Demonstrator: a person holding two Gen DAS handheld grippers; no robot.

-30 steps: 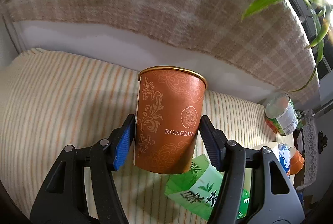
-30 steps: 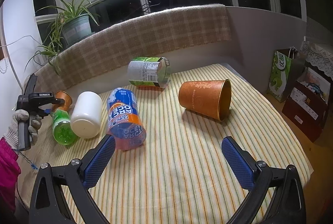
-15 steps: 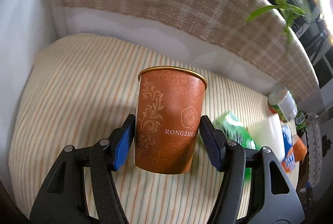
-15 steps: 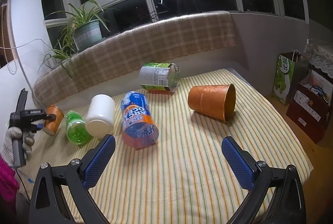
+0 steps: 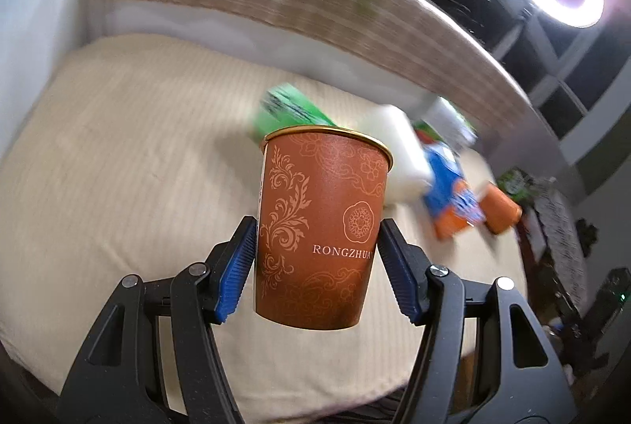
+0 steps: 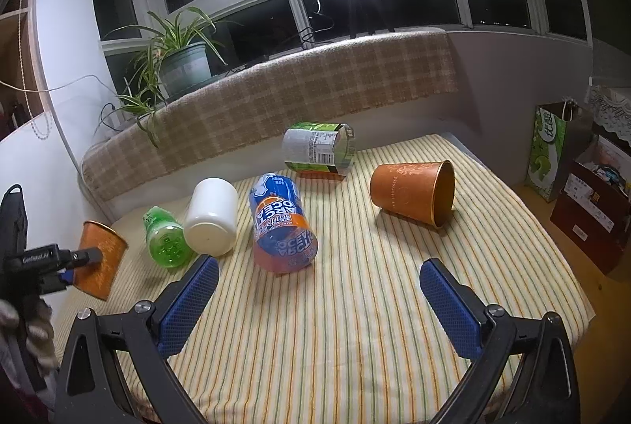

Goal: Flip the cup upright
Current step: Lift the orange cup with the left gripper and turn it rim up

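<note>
My left gripper (image 5: pixel 317 266) is shut on an orange paper cup (image 5: pixel 321 230) with a gold rim, held mouth up above the striped tablecloth (image 5: pixel 118 155). In the right wrist view the same cup (image 6: pixel 100 258) hangs slightly tilted at the table's left end, held by the left gripper (image 6: pixel 75 260). A second orange cup (image 6: pixel 414 193) lies on its side at the right of the table, mouth facing right. My right gripper (image 6: pixel 315 305) is open and empty, above the table's near edge.
A green bottle (image 6: pixel 165 238), a white jar (image 6: pixel 213 217), a blue-orange bottle (image 6: pixel 282 223) and a green-labelled can (image 6: pixel 319 150) lie on the striped cloth (image 6: pixel 355 325). A plaid-covered ledge (image 6: pixel 276 108) with a potted plant (image 6: pixel 181 61) runs behind. Bags (image 6: pixel 552 148) stand right.
My left gripper has swung with the cup, so the lying bottles and jar now show behind it. The right gripper's view has shifted slightly; it stays open.
</note>
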